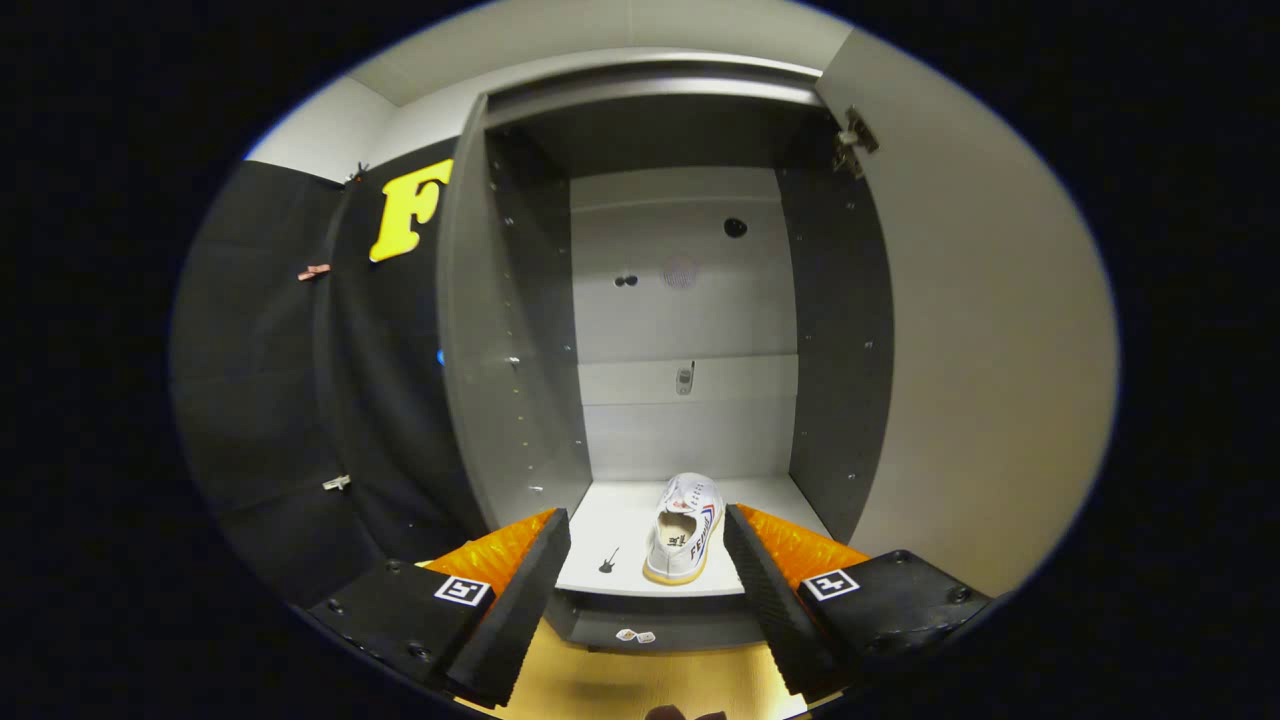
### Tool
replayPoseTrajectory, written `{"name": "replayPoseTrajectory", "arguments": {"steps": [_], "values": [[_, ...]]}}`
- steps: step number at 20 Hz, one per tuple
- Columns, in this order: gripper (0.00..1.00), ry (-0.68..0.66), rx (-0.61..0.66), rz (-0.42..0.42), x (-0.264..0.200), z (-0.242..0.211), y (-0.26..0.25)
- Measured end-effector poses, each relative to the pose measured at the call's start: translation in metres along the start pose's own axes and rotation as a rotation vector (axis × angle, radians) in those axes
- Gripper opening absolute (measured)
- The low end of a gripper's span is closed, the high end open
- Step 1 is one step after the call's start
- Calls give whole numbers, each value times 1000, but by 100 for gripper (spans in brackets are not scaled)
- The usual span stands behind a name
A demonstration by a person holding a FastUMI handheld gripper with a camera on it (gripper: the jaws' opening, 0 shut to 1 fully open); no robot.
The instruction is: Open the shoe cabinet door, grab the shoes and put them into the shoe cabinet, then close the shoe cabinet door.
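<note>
I see even, fairly bright light from above and in front: the open door (985, 330) on the right reads pale and washed, the cabinet (680, 300) back panel is mid-grey, and its side walls and top recess fall into shadow. The shoe (685, 528) on the bottom shelf (610, 525) is sharp and well lit with only a faint shadow beside it, and the floor (640, 685) under the spread gripper (648, 545) fingers glows warm yellow. Strong fisheye bending curves the cabinet edges and door outward, and I get softness toward the rim; no motion blur, no hard glare.
</note>
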State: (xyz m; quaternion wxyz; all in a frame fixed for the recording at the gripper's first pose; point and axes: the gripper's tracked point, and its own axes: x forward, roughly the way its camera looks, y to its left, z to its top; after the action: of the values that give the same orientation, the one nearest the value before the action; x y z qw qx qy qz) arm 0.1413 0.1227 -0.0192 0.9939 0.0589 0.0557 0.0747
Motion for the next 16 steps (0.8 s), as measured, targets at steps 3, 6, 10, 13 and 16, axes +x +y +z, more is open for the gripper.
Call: {"name": "replayPoseTrajectory", "arguments": {"steps": [3,6,10,13,16], "values": [[97,-48,-6,12,-49,17,-1],[97,-82,0,12,-100,25,-8],[97,-123,5,-13,-165,35,-30],[97,-126,5,-53,-207,40,-57],[97,-89,12,-88,-245,39,-85]]}}
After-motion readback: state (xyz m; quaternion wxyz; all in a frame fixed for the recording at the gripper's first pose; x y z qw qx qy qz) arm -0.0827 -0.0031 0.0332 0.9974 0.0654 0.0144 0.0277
